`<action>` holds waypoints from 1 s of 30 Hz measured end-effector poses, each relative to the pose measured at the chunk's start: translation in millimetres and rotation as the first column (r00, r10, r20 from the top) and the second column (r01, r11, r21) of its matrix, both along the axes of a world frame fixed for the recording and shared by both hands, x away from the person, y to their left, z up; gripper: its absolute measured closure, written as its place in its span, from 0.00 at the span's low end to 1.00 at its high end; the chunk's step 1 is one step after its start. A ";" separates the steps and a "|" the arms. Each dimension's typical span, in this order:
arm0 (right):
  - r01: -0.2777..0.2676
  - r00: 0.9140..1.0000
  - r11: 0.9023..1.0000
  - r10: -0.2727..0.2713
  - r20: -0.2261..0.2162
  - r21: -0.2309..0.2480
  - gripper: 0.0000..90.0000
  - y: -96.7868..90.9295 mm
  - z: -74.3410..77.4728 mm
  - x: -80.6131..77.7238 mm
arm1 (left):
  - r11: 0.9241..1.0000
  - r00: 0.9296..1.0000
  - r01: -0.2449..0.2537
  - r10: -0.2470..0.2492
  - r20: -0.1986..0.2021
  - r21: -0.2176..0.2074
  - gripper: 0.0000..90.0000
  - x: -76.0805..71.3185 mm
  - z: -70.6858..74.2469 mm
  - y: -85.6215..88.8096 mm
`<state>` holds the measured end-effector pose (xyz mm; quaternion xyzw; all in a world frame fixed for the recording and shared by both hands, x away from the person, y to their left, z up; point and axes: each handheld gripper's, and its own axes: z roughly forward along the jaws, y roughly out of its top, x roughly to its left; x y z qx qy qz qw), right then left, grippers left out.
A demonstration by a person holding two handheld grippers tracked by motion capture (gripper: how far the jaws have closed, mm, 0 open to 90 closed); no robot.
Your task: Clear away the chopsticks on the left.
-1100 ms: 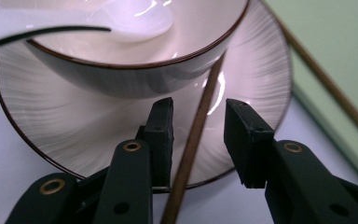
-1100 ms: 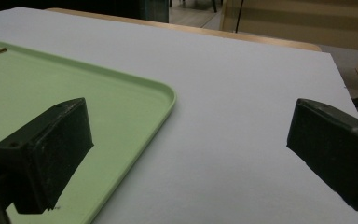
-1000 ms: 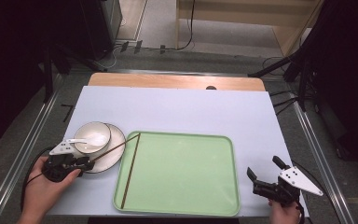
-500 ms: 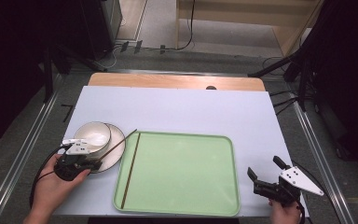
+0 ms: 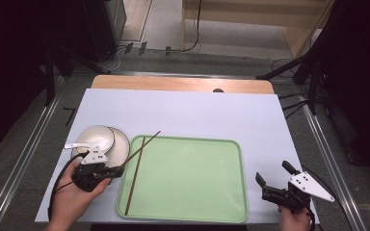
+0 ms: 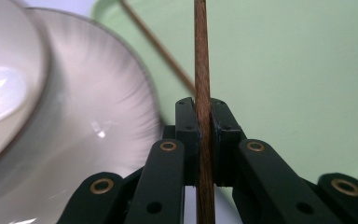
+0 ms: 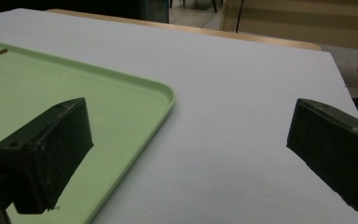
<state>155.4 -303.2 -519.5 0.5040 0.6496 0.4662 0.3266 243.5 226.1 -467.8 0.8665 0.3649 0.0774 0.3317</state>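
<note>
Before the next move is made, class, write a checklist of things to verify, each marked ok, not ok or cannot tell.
1. Left gripper shut on one chopstick: ok.
2. Second chopstick lying in the green tray: ok.
3. Right gripper open, holding nothing: ok.
4. Held chopstick touching the plate: cannot tell.
5. Bowl sitting on the plate: ok.
</note>
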 end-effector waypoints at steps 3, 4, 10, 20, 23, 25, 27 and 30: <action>-0.001 1.000 1.000 0.001 0.001 -0.001 0.00 -0.3 0.0 0.0 | 0.999 1.000 -0.012 0.012 -0.013 -0.046 0.94 -3.7 -2.4 -16.1; -0.002 1.000 1.000 0.002 0.000 0.000 0.00 -0.4 0.0 -0.1 | 0.998 1.000 -0.015 0.014 -0.018 -0.056 0.94 -4.5 -3.5 -20.0; -0.003 1.000 1.000 0.003 0.005 -0.001 0.00 -1.7 -0.1 -0.1 | 0.996 0.999 -0.018 0.014 -0.053 -0.086 0.94 -11.6 -16.3 -48.9; -0.003 1.000 1.000 0.003 0.007 0.004 0.00 -2.8 0.2 -0.3 | 0.995 0.997 -0.024 0.017 -0.074 -0.098 0.94 -20.3 -29.7 -72.8; -0.003 1.000 1.000 0.003 0.007 0.004 0.00 -2.9 0.2 -0.3 | 0.995 0.997 -0.029 0.022 -0.075 -0.096 0.94 -20.5 -31.3 -74.9; -0.003 1.000 1.000 0.003 0.007 0.004 0.00 -2.9 0.1 -0.2 | 0.995 0.997 -0.030 0.022 -0.080 -0.095 0.94 -21.0 -32.4 -76.2; -0.003 1.000 1.000 0.003 0.005 0.006 0.00 -2.7 0.1 -0.3 | 0.995 0.996 -0.027 0.020 -0.082 -0.094 0.94 -21.6 -33.7 -78.3; -0.005 1.000 1.000 0.005 0.003 0.007 0.00 -2.5 0.1 -0.2 | 0.996 0.995 -0.021 0.013 -0.095 -0.086 0.94 -22.1 -35.4 -80.6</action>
